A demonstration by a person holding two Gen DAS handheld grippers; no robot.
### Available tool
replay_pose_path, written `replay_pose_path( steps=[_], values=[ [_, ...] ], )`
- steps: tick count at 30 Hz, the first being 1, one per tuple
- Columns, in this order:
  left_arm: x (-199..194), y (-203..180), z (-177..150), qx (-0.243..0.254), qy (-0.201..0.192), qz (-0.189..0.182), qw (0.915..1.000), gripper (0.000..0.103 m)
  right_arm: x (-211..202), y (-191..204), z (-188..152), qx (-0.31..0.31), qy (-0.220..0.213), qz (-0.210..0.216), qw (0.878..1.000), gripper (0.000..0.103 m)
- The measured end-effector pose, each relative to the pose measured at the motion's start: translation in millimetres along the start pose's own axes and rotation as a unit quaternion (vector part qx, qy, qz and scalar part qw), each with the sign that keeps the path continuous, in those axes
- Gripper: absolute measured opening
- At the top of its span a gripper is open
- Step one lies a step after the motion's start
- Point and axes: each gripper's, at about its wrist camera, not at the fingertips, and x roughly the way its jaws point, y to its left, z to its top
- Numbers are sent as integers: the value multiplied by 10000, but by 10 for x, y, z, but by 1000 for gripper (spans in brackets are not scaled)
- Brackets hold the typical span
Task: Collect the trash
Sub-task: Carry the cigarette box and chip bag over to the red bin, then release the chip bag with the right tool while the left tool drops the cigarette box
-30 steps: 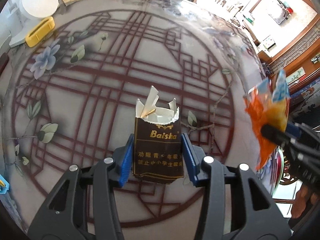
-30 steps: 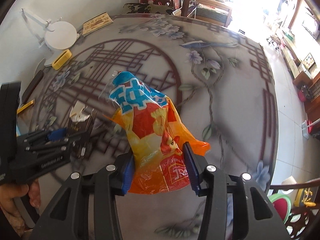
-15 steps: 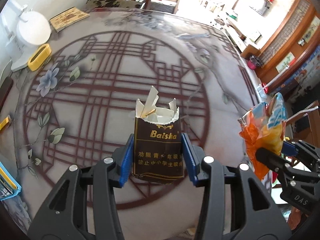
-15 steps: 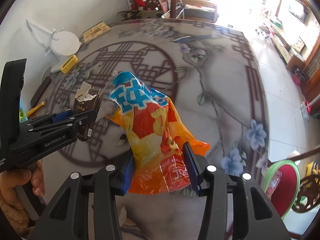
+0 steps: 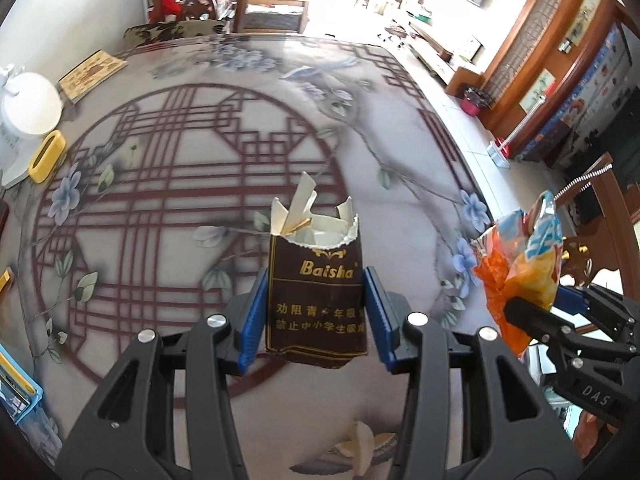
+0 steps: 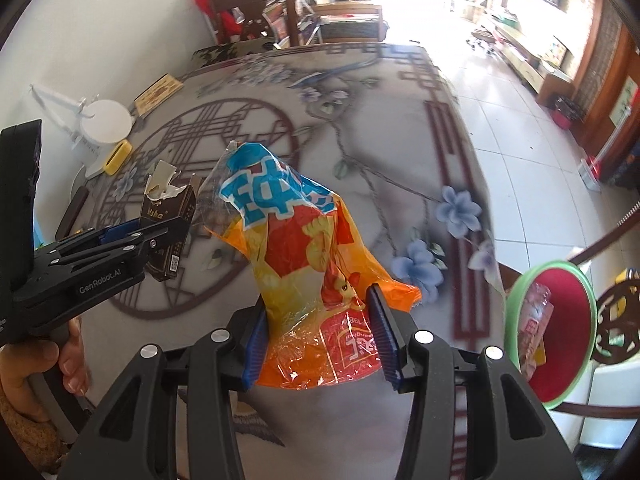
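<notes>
My left gripper [image 5: 314,312] is shut on a torn brown Baisha cigarette pack [image 5: 316,296], held above the patterned table [image 5: 200,160]. The same pack [image 6: 168,224] shows at the left of the right wrist view, in the left gripper [image 6: 160,236]. My right gripper [image 6: 318,334] is shut on a crumpled orange and blue snack bag [image 6: 304,256], held in the air over the table's right side. That bag [image 5: 520,264] appears at the right edge of the left wrist view. A green-rimmed bin with a red inside [image 6: 516,320] stands on the floor at lower right, with wrappers in it.
A white round stand [image 5: 30,108], a yellow holder [image 5: 46,156] and a flat printed box [image 5: 94,74] lie at the table's far left. Wooden chairs [image 6: 256,4] stand behind the table. A carved dark chair [image 6: 616,320] is beside the bin. Tiled floor [image 6: 520,120] lies to the right.
Both grippers have risen and drifted toward the table's right edge, each still holding its item. The green-rimmed bin has come into the right wrist view. Both views have rolled.
</notes>
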Motion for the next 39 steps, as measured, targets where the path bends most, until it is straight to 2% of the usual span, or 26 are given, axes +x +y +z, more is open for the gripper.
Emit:
replay_pose_path(
  steps=[11,23,31,39],
  values=[
    [70,-713,-7,683,101,-329,9971,44,-187,-625,-233,702,-131,-235,9972,46],
    [370,-1842,-59,1281,376,-699,9886,44,-435,-1771,-687,1629,-141,-569,9849,46],
    [638,-2712,68,1672,487,-1049,9791,44,-571,-2570,-947,2265,-108,-847,9703,46],
    [826,-3446,120,2208,555,-1299,9650,44,-602,-3112,-1044,2701,-104,-961,9580,46]
  ],
)
